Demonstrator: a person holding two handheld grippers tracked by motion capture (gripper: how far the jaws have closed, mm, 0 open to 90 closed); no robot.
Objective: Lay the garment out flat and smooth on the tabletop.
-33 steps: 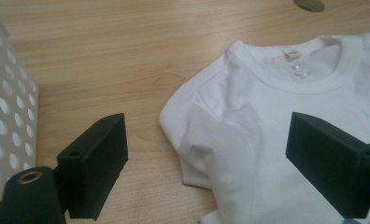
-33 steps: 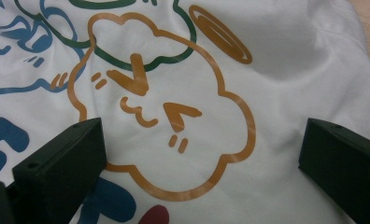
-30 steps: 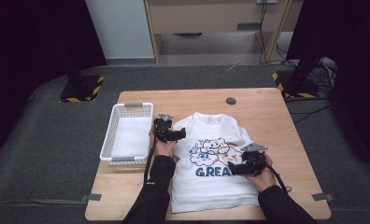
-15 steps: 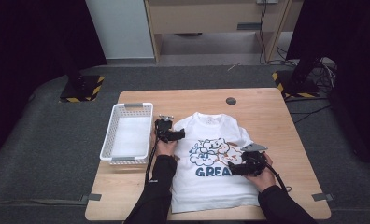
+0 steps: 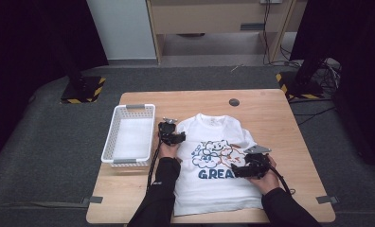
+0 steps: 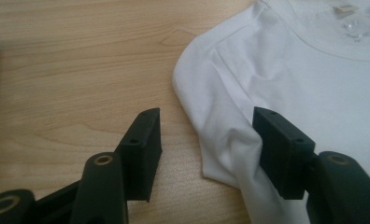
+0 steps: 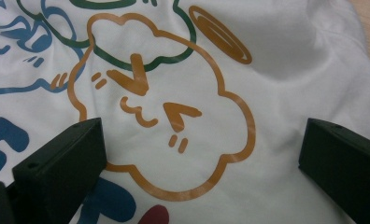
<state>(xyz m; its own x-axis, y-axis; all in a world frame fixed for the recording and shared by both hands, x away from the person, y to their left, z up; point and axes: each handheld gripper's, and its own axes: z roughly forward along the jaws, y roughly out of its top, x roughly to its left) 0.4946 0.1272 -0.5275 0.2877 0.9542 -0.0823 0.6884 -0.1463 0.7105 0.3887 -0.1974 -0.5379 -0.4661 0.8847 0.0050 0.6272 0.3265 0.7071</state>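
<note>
T-shirt (image 6: pixel 286 79) sleeve between left gripper (image 6: pixel 206 140) jaws

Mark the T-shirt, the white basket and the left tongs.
T-shirt (image 5: pixel 214 187): high view, plain lower front below the print.
White basket (image 5: pixel 111 142): high view, left wall.
Left tongs (image 6: pixel 204 135): left gripper view, midway between the fingertips.

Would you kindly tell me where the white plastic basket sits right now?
In the high view, the white plastic basket stands at the left side of the wooden table, just left of the white printed T-shirt.
</note>
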